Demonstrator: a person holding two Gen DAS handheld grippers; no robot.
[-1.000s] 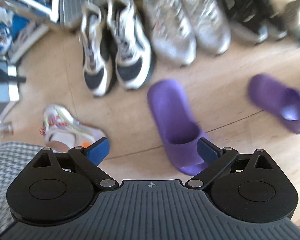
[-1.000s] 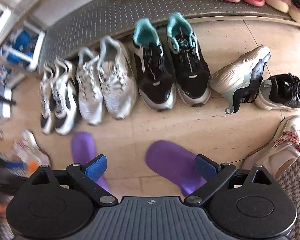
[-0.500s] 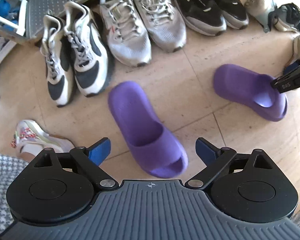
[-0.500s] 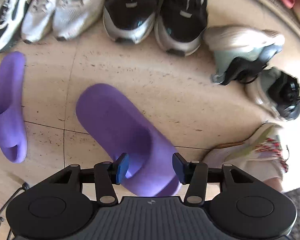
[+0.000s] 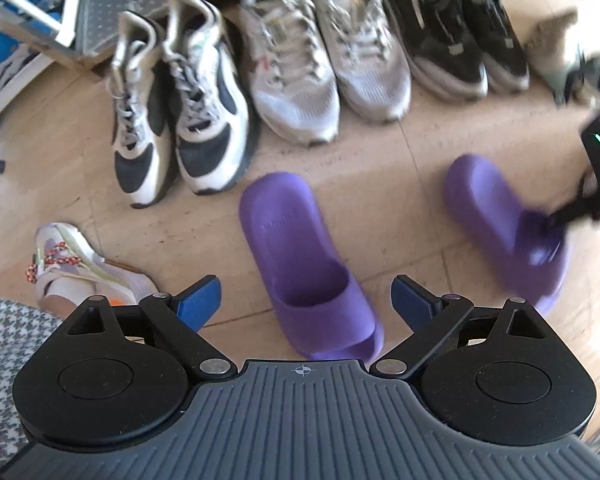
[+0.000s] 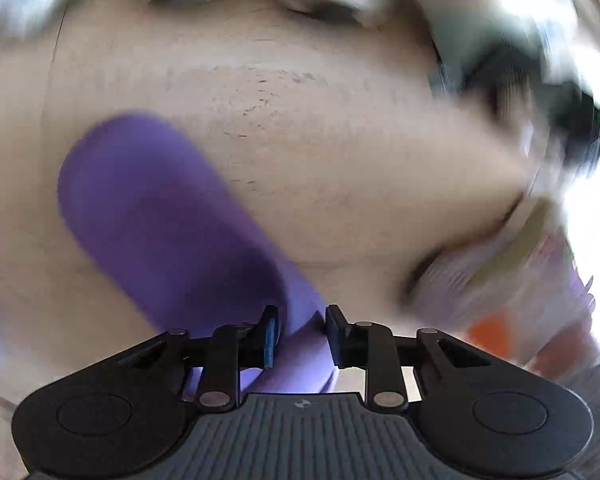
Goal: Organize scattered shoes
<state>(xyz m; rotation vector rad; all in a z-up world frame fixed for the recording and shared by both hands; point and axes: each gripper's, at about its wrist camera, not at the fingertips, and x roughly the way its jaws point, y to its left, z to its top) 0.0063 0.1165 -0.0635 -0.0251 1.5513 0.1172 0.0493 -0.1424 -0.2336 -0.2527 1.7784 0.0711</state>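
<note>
Two slides [image 5: 308, 264] [image 5: 500, 224] lie apart before a row of sneakers [image 5: 300, 76].

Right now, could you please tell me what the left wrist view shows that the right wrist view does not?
Left only: the open left claw over a purple slide, and the sneaker row sharp. Right only: the right claw, which has just been closing, shut on the other slide's strap. Both: that other slide on the floor.

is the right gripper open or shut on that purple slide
Shut on it: the right gripper has just been closing, and its fingers now pinch the strap edge of the purple slide between them.
</note>
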